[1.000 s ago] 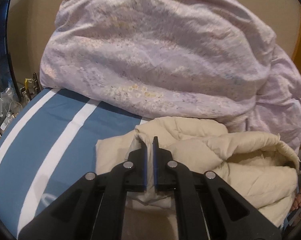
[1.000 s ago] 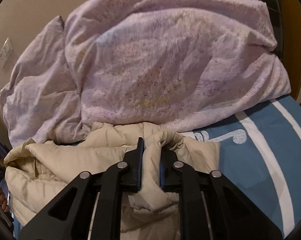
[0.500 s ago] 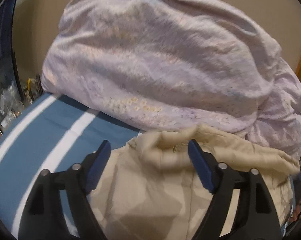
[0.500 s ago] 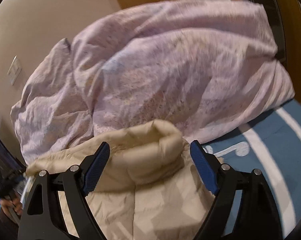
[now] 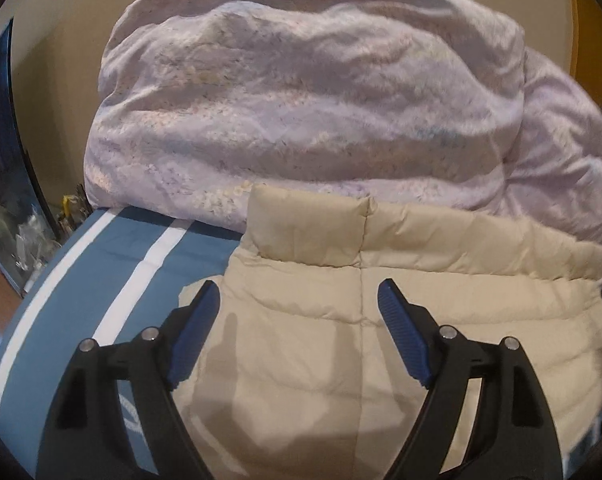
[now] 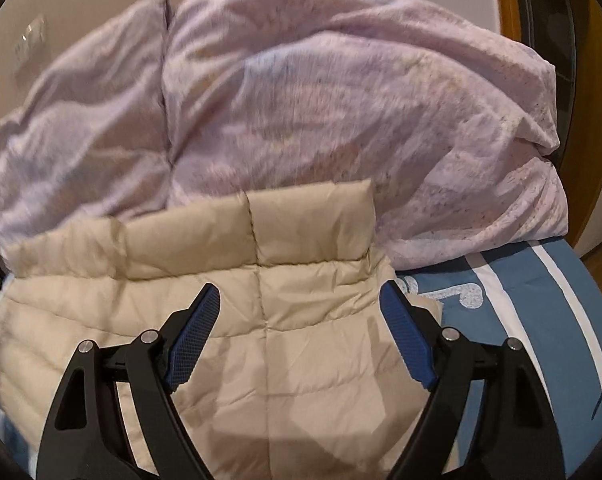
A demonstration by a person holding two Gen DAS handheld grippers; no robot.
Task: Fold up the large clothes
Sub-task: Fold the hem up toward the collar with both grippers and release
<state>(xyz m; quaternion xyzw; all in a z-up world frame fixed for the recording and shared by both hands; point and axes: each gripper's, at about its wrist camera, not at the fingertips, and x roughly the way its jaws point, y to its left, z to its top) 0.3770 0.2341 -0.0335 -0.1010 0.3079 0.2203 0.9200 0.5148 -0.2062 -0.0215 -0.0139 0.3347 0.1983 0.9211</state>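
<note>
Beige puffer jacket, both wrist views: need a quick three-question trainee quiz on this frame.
1. True or false: the left tool is clamped on the jacket.
2. Multiple choice: what lies right behind the jacket's collar? A) a stack of towels B) a bunched lilac quilt C) a laundry basket
3. Fill in: the jacket rests on a blue cover with ____ stripes.

Key
1. False. Both the left and the right tool stand wide open above the jacket, with nothing pinched; their jaws have just been opening.
2. B
3. white
</note>
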